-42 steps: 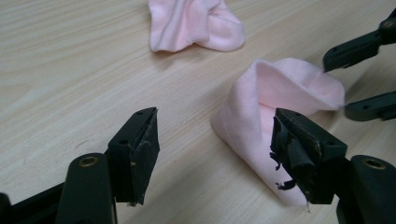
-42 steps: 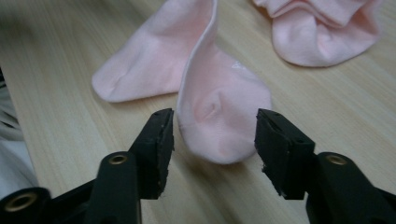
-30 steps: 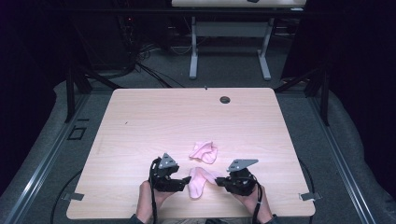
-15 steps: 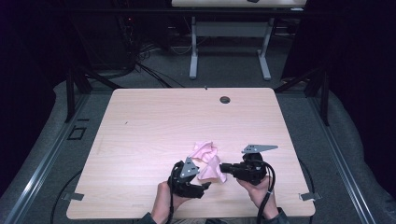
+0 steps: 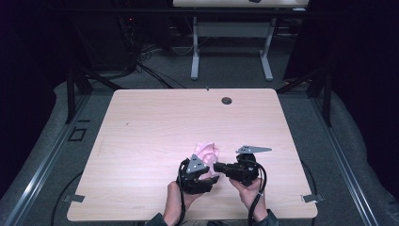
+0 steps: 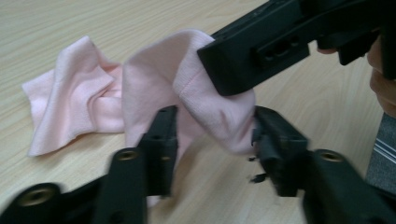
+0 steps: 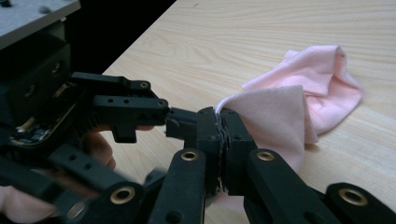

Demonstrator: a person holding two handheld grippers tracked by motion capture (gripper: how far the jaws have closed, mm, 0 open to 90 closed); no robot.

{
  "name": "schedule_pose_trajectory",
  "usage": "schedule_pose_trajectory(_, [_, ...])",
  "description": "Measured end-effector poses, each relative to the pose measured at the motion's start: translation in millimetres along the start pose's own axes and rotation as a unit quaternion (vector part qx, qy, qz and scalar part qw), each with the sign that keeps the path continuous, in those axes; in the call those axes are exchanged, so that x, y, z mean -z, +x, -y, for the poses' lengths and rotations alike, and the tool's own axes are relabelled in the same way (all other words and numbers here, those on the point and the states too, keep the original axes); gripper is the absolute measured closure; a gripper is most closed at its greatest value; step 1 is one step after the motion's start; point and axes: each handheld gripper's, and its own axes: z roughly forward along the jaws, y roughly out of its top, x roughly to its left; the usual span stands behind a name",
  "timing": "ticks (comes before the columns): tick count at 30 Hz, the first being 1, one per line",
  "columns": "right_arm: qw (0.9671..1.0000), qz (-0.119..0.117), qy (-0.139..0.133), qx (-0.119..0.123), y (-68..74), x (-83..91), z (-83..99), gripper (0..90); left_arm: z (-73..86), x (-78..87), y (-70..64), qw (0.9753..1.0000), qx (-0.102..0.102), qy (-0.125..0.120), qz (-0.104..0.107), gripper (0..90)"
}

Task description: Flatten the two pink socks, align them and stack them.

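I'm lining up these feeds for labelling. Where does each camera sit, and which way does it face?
High view: above the person's side, facing forward and down on the table; forearms and both hand-held grippers show.
Left gripper view: rides the left hand-held gripper, open jaws around the pink cloth.
Right gripper view: rides the right hand-held gripper, jaws shut on the cloth.
All share the pink cloth; each gripper view shows the other gripper.

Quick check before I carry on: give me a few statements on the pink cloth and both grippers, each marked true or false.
1. The right gripper is shut on the pink cloth. True.
2. The left gripper is clamped on the cloth. False: its jaws stand open on either side of a fold.
3. The cloth lies flat and spread out. False: it is bunched and partly lifted.
4. The table has a light wood top. True.
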Motion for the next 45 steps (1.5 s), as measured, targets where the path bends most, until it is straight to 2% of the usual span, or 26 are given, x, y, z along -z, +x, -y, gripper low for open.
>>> schedule_pose_trajectory(3, [0.9999, -0.009, -0.004, 0.004, -0.8, 0.0, -0.4, 80.9, -2.4, 2.5, 6.5, 1.0, 0.003, 0.001, 0.005, 80.4])
schedule_pose_trajectory(4, [0.9999, -0.013, -0.009, 0.005, -1.4, 1.2, -0.1, 77.6, -3.8, 3.7, 9.2, 1.0, 0.005, 0.002, 0.008, 82.9])
schedule_pose_trajectory(6, [0.9997, -0.009, -0.02, 0.013, -4.0, 7.6, 2.1, 66.6, -7.6, 8.1, 15.0, 0.9999, 0.008, 0.003, 0.007, 84.0])
schedule_pose_trajectory(8, [0.9991, -0.003, -0.039, 0.016, -8.4, 16.3, 7.5, 58.6, -12.7, 13.2, 20.4, 0.9997, 0.021, -0.002, 0.011, 84.2])
schedule_pose_trajectory(11, [0.9985, 0.022, -0.048, 0.018, -16.1, 25.0, 19.3, 49.2, -23.9, 19.2, 26.6, 0.9994, 0.029, -0.005, 0.016, 84.2])
schedule_pose_trajectory(13, [0.9986, 0.033, -0.034, 0.024, -18.0, 22.1, 26.9, 44.3, -32.4, 21.8, 28.1, 0.9992, 0.033, -0.012, 0.021, 84.2])
schedule_pose_trajectory(16, [0.9982, 0.043, -0.016, 0.037, -13.5, 4.7, 34.1, 37.3, -44.1, 25.1, 27.3, 0.9987, 0.034, -0.025, 0.029, 84.2])
schedule_pose_trajectory(19, [0.9981, 0.037, -0.008, 0.049, -9.4, -16.5, 33.3, 38.2, -52.4, 28.4, 23.8, 0.998, 0.035, -0.035, 0.04, 84.2])
schedule_pose_trajectory(21, [0.9964, 0.06, -0.013, 0.058, -8.7, -26.9, 31.7, 45.5, -55.3, 31.2, 22.1, 0.9973, 0.034, -0.039, 0.051, 84.2])
schedule_pose_trajectory(23, [0.9955, 0.076, -0.022, 0.052, -12.4, -32.0, 30.3, 61.6, -55.0, 35.0, 21.5, 0.9965, 0.036, -0.044, 0.062, 84.1])
schedule_pose_trajectory(25, [0.9936, 0.091, -0.039, 0.056, -17.5, -29.2, 29.6, 75.3, -51.7, 39.4, 23.2, 0.9953, 0.043, -0.048, 0.072, 84.1])
schedule_pose_trajectory(26, [0.992, 0.102, -0.046, 0.059, -18.9, -26.0, 29.2, 83.1, -49.1, 41.6, 24.9, 0.9947, 0.048, -0.05, 0.075, 84.0])
schedule_pose_trajectory(28, [0.9877, 0.128, -0.044, 0.077, -19.0, -16.4, 28.0, 87.6, -42.0, 45.8, 29.1, 0.9941, 0.057, -0.049, 0.078, 84.0])
schedule_pose_trajectory(29, [0.984, 0.146, -0.043, 0.092, -16.9, -10.8, 27.6, 87.8, -36.9, 46.7, 31.9, 0.9934, 0.065, -0.046, 0.083, 84.0])
schedule_pose_trajectory(31, [0.9745, 0.179, -0.03, 0.131, -9.3, -0.6, 26.9, 87.9, -24.1, 46.0, 36.1, 0.9927, 0.078, -0.035, 0.085, 83.9])
schedule_pose_trajectory(33, [0.9619, 0.209, 0.012, 0.176, 3.0, 4.6, 28.2, 87.9, -9.0, 42.6, 40.4, 0.9917, 0.091, -0.019, 0.089, 83.8])
schedule_pose_trajectory(34, [0.9564, 0.216, 0.03, 0.194, 8.6, 4.6, 30.9, 87.8, -0.8, 40.5, 42.3, 0.9909, 0.1, -0.011, 0.09, 83.6])
schedule_pose_trajectory(36, [0.9509, 0.212, 0.083, 0.21, 16.4, -2.1, 39.0, 87.2, 15.6, 36.0, 46.6, 0.9892, 0.114, 0.011, 0.09, 82.9])
schedule_pose_trajectory(37, [0.9494, 0.206, 0.103, 0.213, 18.3, -6.7, 44.2, 85.3, 24.0, 33.8, 48.9, 0.9887, 0.121, 0.022, 0.086, 82.0])
schedule_pose_trajectory(39, [0.9511, 0.183, 0.143, 0.204, 19.4, -15.7, 54.1, 72.3, 39.6, 30.8, 54.3, 0.9864, 0.138, 0.049, 0.075, 73.5])
schedule_pose_trajectory(40, [0.9545, 0.164, 0.154, 0.196, 18.1, -17.6, 57.3, 63.2, 45.8, 31.7, 56.8, 0.9867, 0.139, 0.06, 0.059, 64.3])
schedule_pose_trajectory(41, [0.9591, 0.14, 0.163, 0.184, 15.8, -17.1, 59.0, 56.7, 50.8, 34.6, 58.4, 0.9864, 0.145, 0.061, 0.046, 55.9])
schedule_pose_trajectory(42, [0.9668, 0.114, 0.155, 0.168, 13.1, -14.2, 59.7, 51.7, 54.0, 39.5, 60.5, 0.9869, 0.146, 0.06, 0.035, 48.9])
schedule_pose_trajectory(43, [0.9728, 0.099, 0.144, 0.152, 10.7, -9.0, 58.8, 47.4, 55.6, 45.9, 61.8, 0.987, 0.149, 0.056, 0.021, 41.7])
schedule_pose_trajectory(45, [0.9806, 0.08, 0.118, 0.134, 4.3, 5.0, 53.2, 44.4, 55.0, 60.1, 62.8, 0.9884, 0.146, 0.042, -0.006, 34.2])
